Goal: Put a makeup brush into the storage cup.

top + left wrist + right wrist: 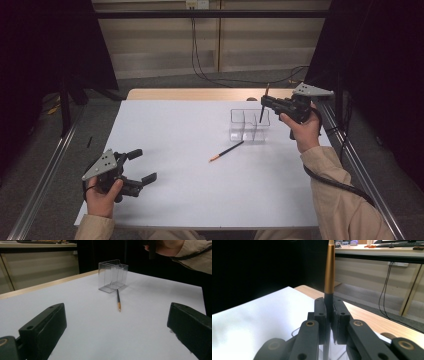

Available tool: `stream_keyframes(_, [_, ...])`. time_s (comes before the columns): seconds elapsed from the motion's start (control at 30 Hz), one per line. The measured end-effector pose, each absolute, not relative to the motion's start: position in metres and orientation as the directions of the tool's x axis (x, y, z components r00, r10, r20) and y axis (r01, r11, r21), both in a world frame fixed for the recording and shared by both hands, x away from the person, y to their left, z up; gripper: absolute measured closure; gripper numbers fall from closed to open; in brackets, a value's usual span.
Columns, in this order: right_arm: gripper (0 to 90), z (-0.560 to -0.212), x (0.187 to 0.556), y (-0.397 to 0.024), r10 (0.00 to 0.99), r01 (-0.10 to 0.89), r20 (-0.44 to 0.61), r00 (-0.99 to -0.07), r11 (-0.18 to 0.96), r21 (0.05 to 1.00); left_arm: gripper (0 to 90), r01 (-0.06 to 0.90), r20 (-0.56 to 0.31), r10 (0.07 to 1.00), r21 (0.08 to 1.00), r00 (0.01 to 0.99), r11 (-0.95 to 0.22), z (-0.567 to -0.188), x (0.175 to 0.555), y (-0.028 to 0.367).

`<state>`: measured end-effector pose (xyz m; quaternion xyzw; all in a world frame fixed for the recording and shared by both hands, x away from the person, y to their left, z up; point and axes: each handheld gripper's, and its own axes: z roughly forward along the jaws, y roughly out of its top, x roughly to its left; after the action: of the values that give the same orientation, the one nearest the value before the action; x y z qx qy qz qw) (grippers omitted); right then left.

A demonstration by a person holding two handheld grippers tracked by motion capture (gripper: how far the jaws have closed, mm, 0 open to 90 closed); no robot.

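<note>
From the high view, the right gripper (264, 101) hung over the clear plastic organizer (249, 125) at the far right of the white table (165, 200), its jaws clamped on a pencil (264, 105) held nearly upright, the lower end dipping toward the organizer's rear compartments. Whether that end touched the organizer could not be told. The right gripper view made the grip plain: the two black jaws were pressed together on the dark part of the pencil (329, 277), whose orange-brown length rose straight above them, and a bit of clear plastic wall showed below the jaws.

A second pencil (226, 151) lay flat on the table just in front of the organizer, orange end toward the person. The left gripper view showed this lying pencil (118, 300) with its dark end just at the foot of the organizer (113, 276), which the high view left less clear, and the person's right hand (170, 246) above.

The left gripper (141, 165) was held at the near left corner of the table, well apart from the pencils, jaws spread wide with nothing between them.
</note>
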<state>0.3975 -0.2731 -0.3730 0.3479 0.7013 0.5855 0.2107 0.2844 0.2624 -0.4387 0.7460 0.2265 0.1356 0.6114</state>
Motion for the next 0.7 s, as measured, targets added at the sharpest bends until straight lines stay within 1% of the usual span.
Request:
stream_keyframes(0.43, [83.3,-0.3807,0.4013,-0.2716,0.748,0.243,0.082,-0.658,0.109,0.964,2.4,0.174,-0.076,0.507,0.973,0.858,-0.150,-0.4396,0.2842,0.2631])
stream_keyframes(0.7, [83.3,-0.3827,0.4028,-0.2723,0.757,0.237,0.077,-0.649,0.106,0.966,2.3,0.176,-0.077,0.509,0.973,0.857,-0.149,-0.4398,0.2840,0.2630])
